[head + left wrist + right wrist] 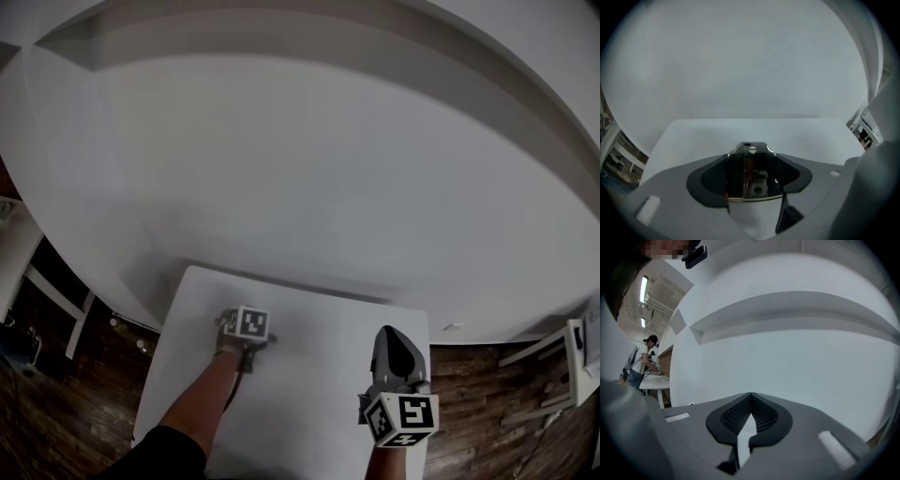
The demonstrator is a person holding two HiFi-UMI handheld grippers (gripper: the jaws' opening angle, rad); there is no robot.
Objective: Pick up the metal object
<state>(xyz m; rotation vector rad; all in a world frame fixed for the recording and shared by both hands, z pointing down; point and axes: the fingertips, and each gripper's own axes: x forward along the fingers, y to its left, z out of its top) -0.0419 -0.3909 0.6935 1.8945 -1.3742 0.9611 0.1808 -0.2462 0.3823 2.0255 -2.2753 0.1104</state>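
Observation:
A shiny metal object [750, 174] with a screw on top sits between the dark pads of my left gripper [750, 161]. The pads press on both of its sides over the white table [693, 136]. Whether it is touching the table I cannot tell. In the head view the left gripper [246, 330] points down at the table's [309, 403] far left part, and its marker cube hides the object. My right gripper [390, 334] hovers over the table's near right corner. Its jaws meet at the tips [751, 397] with nothing between them.
A white wall [309, 169] rises just behind the table. Dark wooden floor [75, 394] lies on both sides. More white furniture [553, 361] stands at the right edge. Far left in the right gripper view a person [643, 359] stands at another table.

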